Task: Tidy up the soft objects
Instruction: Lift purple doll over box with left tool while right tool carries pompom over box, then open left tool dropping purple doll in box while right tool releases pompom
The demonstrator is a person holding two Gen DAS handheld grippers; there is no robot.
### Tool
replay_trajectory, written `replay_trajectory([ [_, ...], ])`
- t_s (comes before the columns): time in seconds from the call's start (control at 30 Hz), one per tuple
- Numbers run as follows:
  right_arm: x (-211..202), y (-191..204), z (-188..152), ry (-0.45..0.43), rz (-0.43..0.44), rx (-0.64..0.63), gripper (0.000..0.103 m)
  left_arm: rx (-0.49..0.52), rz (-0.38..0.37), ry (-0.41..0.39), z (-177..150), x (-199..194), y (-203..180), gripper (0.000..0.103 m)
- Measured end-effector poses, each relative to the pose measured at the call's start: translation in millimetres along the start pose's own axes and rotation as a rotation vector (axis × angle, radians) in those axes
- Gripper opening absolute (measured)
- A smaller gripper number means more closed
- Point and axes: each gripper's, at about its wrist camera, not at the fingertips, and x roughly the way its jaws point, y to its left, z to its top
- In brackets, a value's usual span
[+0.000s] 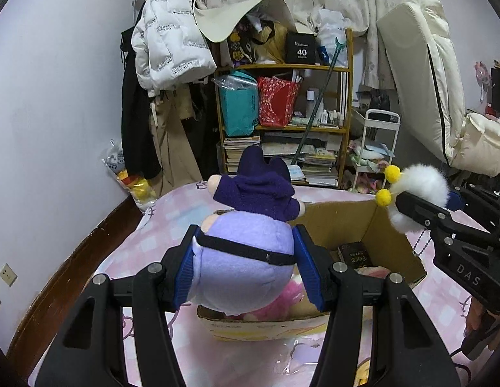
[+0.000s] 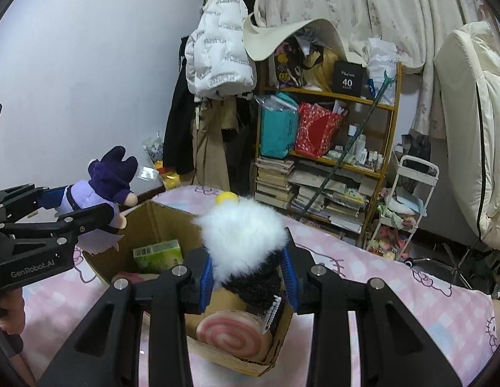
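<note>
My left gripper (image 1: 246, 271) clamps the purple plush (image 1: 246, 258), my right gripper (image 2: 248, 277) clamps the white fluffy toy (image 2: 243, 235); both hang over the cardboard box (image 2: 159, 219) on the pink bed (image 2: 395, 290). At twelve o'clock, beyond, stands the bookshelf (image 1: 343, 129).

Left gripper (image 1: 246, 267) and right gripper (image 2: 248, 277) — both clamped, held aloft.

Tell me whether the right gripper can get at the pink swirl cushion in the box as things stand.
Probably not yet: the right gripper is shut on the white fluffy toy, so its jaws are full. The swirl cushion lies uncovered in the cardboard box just below it.
</note>
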Motion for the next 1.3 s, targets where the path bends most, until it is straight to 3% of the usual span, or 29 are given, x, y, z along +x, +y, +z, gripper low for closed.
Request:
replay_trajectory([
  [0.4, 14.9, -2.0, -11.3, 0.061, 0.031, 0.025, 0.037, 0.030, -0.012, 0.041, -9.1, 15.5, -4.0, 0.057],
  [0.83, 25.9, -2.4, -21.9, 0.109, 0.036, 0.020, 0.038, 0.022, 0.026, 0.071, -14.6, 23.6, -2.0, 0.059],
  [1.1, 27.2, -2.1, -21.2, 0.114, 0.038, 0.020, 0.043, 0.031, 0.030, 0.070, -14.3, 25.3, -0.2, 0.059],
  [1.2, 26.2, -2.4, -20.9, 0.110, 0.039, 0.023, 0.050, 0.034, 0.031, 0.082, -16.4, 24.3, 1.6, 0.062],
  [1.3, 23.1, -2.3, -20.4, 0.107, 0.052, 0.027, 0.054, 0.030, 0.048, 0.081, -17.1, 19.6, 3.9, 0.075],
])
